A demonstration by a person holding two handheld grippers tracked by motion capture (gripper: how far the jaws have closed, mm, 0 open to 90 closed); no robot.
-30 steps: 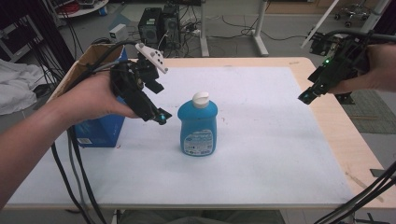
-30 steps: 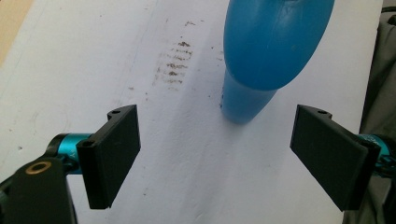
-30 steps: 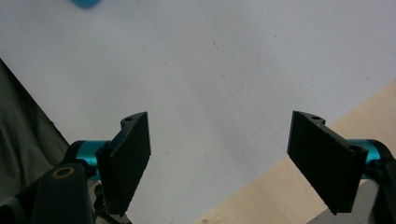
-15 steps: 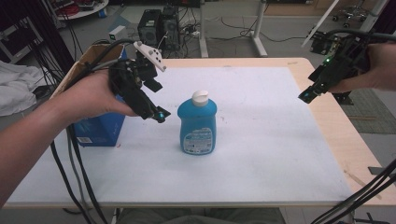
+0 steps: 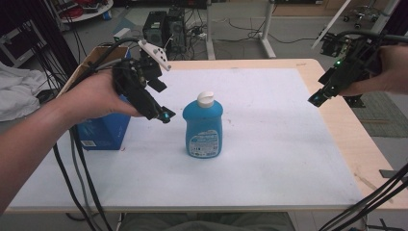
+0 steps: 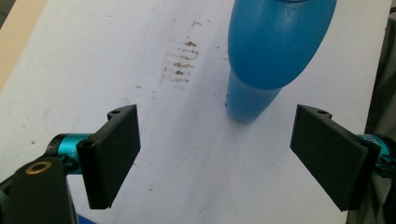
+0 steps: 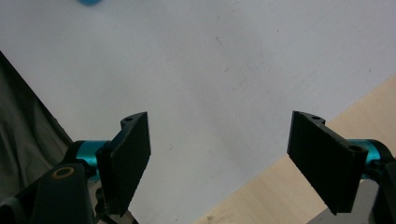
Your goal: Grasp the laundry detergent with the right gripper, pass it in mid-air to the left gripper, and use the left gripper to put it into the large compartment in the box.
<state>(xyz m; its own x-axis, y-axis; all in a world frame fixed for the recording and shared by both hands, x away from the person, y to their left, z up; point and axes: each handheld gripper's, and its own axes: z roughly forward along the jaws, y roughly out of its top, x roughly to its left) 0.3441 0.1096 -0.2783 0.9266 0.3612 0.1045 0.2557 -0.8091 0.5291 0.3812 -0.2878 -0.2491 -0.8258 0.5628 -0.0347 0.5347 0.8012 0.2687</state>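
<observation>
On the white counter (image 5: 269, 144) a blue dish soap bottle (image 5: 203, 126) stands up straight near the middle, with its white cap (image 5: 205, 98) on top. At nine o'clock from the bottle, the left tool (image 5: 165, 115) hangs just beside it and does not touch it. Its jaws are wide, with nothing between them. Seen from the left tool, the bottle (image 6: 273, 51) is at one o'clock. Way over at three o'clock, past the white sheet's edge, the right tool (image 5: 315, 100) hangs in the air, wide and holding nothing. A blue box (image 5: 102, 132) sits at the counter's nine o'clock side.
</observation>
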